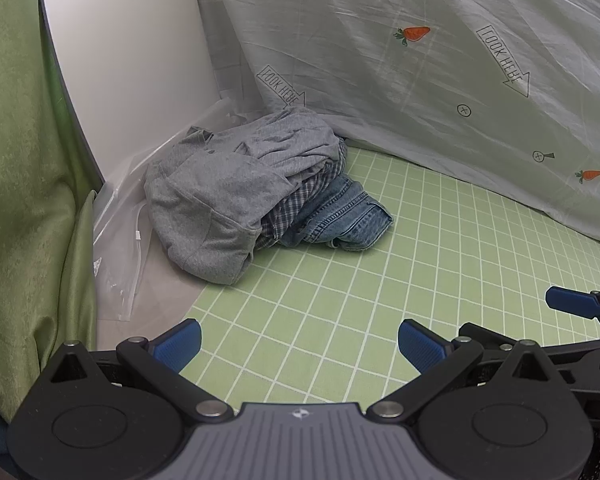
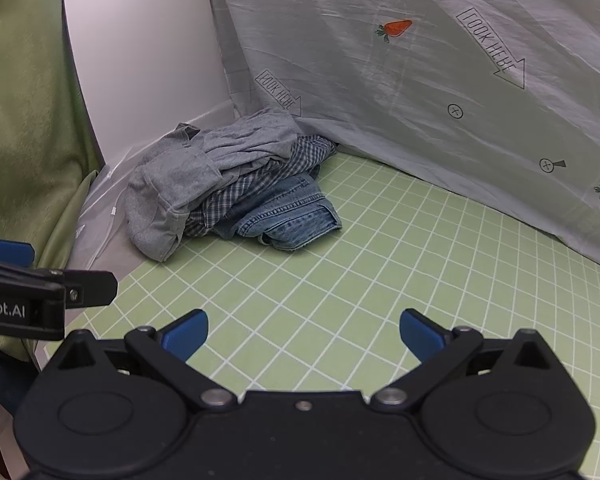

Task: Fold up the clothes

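A gray sweatshirt (image 1: 216, 196), plaid shirt (image 2: 256, 184) and denim jeans (image 1: 340, 216) are lying bunched in the far corner of the green gridded bench (image 1: 380, 280), unfolded. Both the left gripper (image 1: 300, 344) and right gripper (image 2: 304, 332) are hovering short of the heap, jaws spread wide and empty, leaving flat cloth free for folding.

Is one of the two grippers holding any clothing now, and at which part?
Nothing is held. The left gripper and the right gripper are both open above the green checked cloth, apart from the pile of clothes.
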A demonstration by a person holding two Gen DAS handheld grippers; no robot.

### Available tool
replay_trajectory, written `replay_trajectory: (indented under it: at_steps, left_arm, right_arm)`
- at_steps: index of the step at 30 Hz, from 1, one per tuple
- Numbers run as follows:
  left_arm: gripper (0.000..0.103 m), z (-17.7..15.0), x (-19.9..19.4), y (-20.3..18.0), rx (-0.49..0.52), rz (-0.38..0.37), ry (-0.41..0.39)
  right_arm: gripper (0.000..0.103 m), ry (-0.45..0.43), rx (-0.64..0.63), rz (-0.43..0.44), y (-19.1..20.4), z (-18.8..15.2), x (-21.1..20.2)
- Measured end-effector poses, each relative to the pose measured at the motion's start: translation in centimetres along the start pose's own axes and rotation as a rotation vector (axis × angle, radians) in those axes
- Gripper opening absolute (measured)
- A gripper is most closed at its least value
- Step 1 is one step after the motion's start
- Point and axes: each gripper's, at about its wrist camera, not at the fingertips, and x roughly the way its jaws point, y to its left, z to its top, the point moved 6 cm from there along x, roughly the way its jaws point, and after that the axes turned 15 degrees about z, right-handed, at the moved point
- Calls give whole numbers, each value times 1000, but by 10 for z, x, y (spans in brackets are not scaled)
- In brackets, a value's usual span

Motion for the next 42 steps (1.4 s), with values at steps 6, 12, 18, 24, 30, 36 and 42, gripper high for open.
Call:
replay_trajectory:
  at_steps: [6, 12, 18, 24, 30, 36, 42]
  left_arm:
    - [103, 3, 1, -1, 5, 4, 9]
    - [103, 3, 2, -2, 8, 2, 15]
    - [103, 5, 3, -2, 9, 0, 23]
    - [103, 7, 6, -3, 13, -5, 33]
    - [103, 9, 12, -4, 14, -9, 45]
    - [103, 11, 22, -1, -2, 12, 66]
    - [103, 23, 42, 8, -69, 0, 107]
  right_arm:
    - [103, 3, 3, -1, -1, 0, 1]
    - [103, 7, 5, -3, -1, 1, 2]
    - [103, 13, 7, -4, -1, 1, 4]
    - [103, 20, 9, -5, -1, 1, 7]
    - [103, 32, 11, -3, -1, 1, 12]
    - [103, 50, 5, 6, 0, 5, 23]
    - [103, 67, -25, 22, 2, 24, 48]
